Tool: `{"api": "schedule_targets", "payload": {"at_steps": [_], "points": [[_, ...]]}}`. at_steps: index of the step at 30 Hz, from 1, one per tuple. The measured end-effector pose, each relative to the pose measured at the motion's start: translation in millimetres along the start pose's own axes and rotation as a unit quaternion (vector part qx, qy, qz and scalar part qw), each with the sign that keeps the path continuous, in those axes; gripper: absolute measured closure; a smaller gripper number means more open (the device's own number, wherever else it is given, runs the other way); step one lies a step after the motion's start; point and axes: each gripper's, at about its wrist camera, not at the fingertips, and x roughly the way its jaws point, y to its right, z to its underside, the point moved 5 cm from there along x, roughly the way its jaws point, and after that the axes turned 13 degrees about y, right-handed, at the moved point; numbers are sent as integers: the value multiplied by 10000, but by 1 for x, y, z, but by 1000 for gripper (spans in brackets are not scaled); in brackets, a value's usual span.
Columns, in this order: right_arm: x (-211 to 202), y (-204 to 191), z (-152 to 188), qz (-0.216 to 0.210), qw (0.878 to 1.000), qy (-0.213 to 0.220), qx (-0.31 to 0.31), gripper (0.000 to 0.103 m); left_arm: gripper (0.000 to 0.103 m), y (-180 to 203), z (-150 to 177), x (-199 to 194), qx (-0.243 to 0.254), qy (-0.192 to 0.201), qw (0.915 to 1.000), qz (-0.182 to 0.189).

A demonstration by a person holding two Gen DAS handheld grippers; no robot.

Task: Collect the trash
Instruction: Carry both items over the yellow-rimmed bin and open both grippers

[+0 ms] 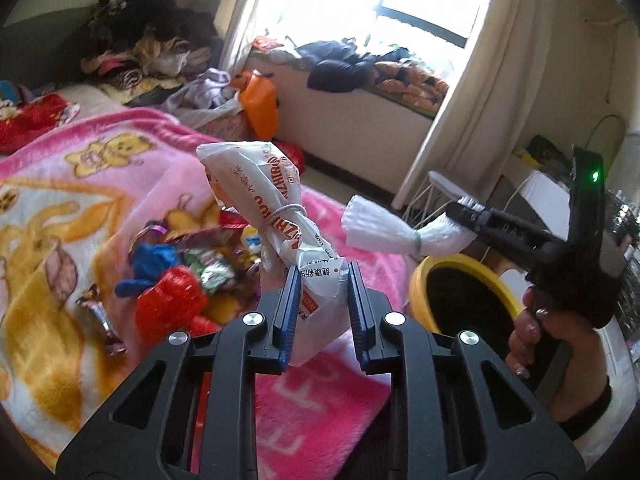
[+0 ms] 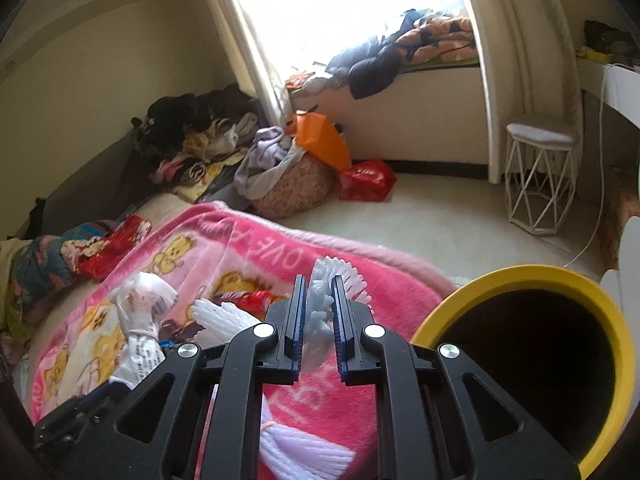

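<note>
Both grippers are loaded over the pink cartoon blanket [image 1: 80,208], so this looks like the carry-to-bin step. The left gripper [image 1: 324,304], at lower centre of its own view, has its blue pads pressed onto the bottom end of a printed white plastic bag [image 1: 272,208] cinched at the middle with a rubber band; the bag stands up and leans toward upper left. The right gripper [image 2: 320,320] pinches a white ribbed foam wrap [image 2: 320,300], which in the left camera sticks out leftward from the fingers at right of frame, tied with a greenish band. The yellow bin [image 2: 520,280] with its dark inside sits at lower right of both views, just beside the bed edge, its mouth near the right gripper's load.

A pile of bright candy wrappers [image 1: 180,276] lies on the blanket at centre left, not yet collected.

I'd judge the next move is to swing each piece over the bin's mouth and spread the fingers there; the light foam may cling or drift, so release well inside the rim.
</note>
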Motion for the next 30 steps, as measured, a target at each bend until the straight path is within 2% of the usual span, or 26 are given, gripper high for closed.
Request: {"api": "schedule_targets", "payload": {"at_steps": [14, 23, 27, 30], "points": [[-42, 70, -18, 864, 9956, 310, 165, 91, 85, 67, 4, 15, 212, -111, 9971, 726], [-57, 123, -18, 1600, 9860, 377, 293, 91, 85, 107, 23, 31, 458, -387, 9920, 1110], [-61, 143, -15, 1866, 9811, 361, 356, 91, 85, 120, 34, 41, 480, -557, 9894, 1251], [-63, 156, -12, 2111, 9763, 351, 340, 91, 85, 130, 41, 50, 414, -676, 9856, 1491]]}}
